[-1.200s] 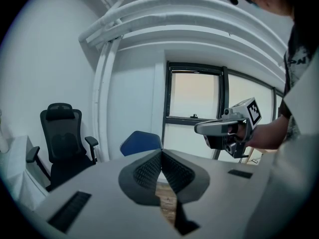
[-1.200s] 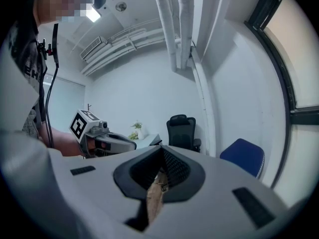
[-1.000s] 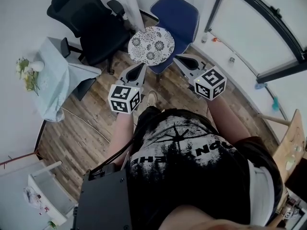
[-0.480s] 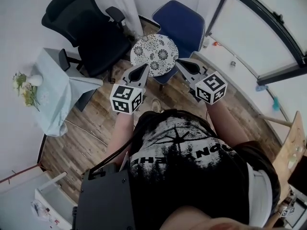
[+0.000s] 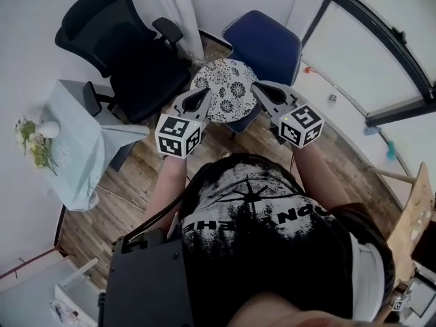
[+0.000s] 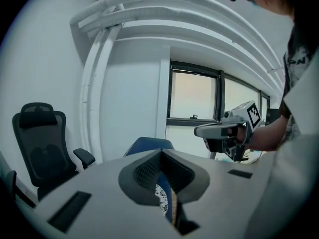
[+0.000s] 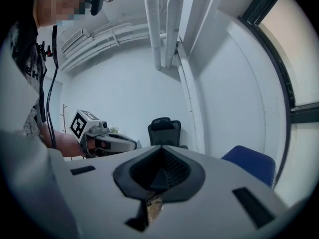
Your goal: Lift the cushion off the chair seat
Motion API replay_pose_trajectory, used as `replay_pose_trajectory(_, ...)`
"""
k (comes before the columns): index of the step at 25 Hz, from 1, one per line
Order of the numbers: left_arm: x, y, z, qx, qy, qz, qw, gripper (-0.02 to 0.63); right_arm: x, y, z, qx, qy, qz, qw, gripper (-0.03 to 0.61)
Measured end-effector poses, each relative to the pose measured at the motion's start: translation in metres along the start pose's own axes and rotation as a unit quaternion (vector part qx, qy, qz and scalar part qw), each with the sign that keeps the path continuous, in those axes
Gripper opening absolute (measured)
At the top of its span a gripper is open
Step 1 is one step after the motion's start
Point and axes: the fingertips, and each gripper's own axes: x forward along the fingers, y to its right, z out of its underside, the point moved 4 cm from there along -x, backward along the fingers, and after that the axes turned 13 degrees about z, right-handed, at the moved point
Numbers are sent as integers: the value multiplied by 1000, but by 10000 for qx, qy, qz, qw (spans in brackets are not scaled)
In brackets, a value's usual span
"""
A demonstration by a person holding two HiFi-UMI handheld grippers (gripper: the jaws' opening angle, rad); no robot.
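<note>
Cushion (image 5: 227,90): white with black floral medallions. Chair (image 5: 269,39): blue; office chair (image 5: 122,46): black. Floor (image 5: 102,210): brown wood planks; cloth (image 5: 71,142): pale green.

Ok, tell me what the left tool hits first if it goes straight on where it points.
Most likely the patterned cushion on the blue chair, just past the left tool's tip; depth is unclear.

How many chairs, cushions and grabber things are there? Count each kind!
Chairs: 2, the black office chair and the blue chair
Cushions: 1, the patterned cushion
Grippers: 2, the left gripper and the right gripper
Total: 5
</note>
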Motion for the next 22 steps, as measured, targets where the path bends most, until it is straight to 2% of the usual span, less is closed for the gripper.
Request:
replay_pose_trajectory(11,-4,-48,4,-92,64,332,9994,15,40,-6,6,-53,-209,356,9991,18)
replay_pose_trajectory(22,14,-73,14,-232,70,747,9969,15,53,2,20,13,-420,817,9958,18)
